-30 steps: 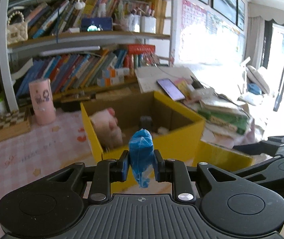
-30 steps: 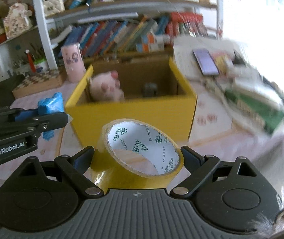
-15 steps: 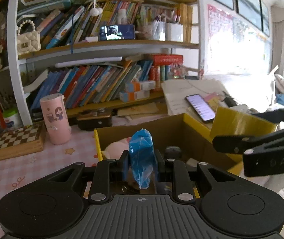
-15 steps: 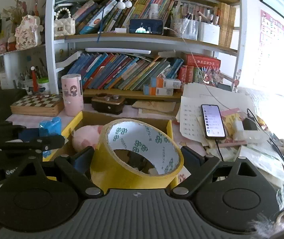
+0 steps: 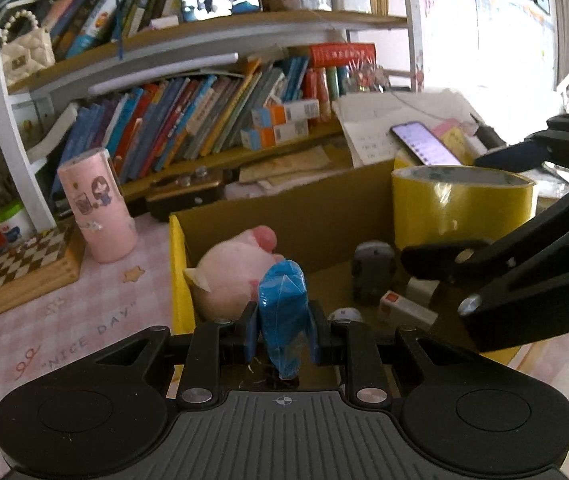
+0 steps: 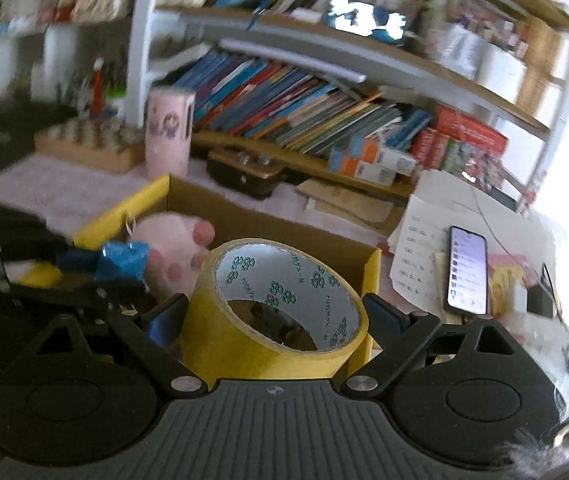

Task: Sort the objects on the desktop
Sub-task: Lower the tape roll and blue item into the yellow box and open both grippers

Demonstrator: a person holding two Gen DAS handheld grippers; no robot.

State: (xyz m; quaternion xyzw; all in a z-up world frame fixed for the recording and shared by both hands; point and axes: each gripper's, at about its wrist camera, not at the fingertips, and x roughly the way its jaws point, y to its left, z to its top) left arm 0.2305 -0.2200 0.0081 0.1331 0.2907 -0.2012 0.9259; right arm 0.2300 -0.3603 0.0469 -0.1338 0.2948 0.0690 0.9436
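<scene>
My left gripper (image 5: 283,330) is shut on a blue wrapped packet (image 5: 282,304), held over the near left part of the yellow cardboard box (image 5: 182,280). My right gripper (image 6: 274,312) is shut on a yellow tape roll (image 6: 244,344), held over the box's right side; the roll also shows in the left wrist view (image 5: 462,204). Inside the box lie a pink plush pig (image 5: 236,272), a grey gadget (image 5: 374,276) and a small white and red box (image 5: 404,312). The packet shows in the right wrist view (image 6: 122,260).
A pink cylinder cup (image 5: 96,208) and a checkered wooden box (image 5: 20,264) stand left of the yellow box on the pink cloth. A dark case (image 5: 188,196) lies behind it. A lit phone (image 5: 424,144) rests on papers at the right. Bookshelves rise behind.
Both grippers have moved forward and tilted down over the box, so its inside now shows. The right gripper with the tape has come closer to the left one.
</scene>
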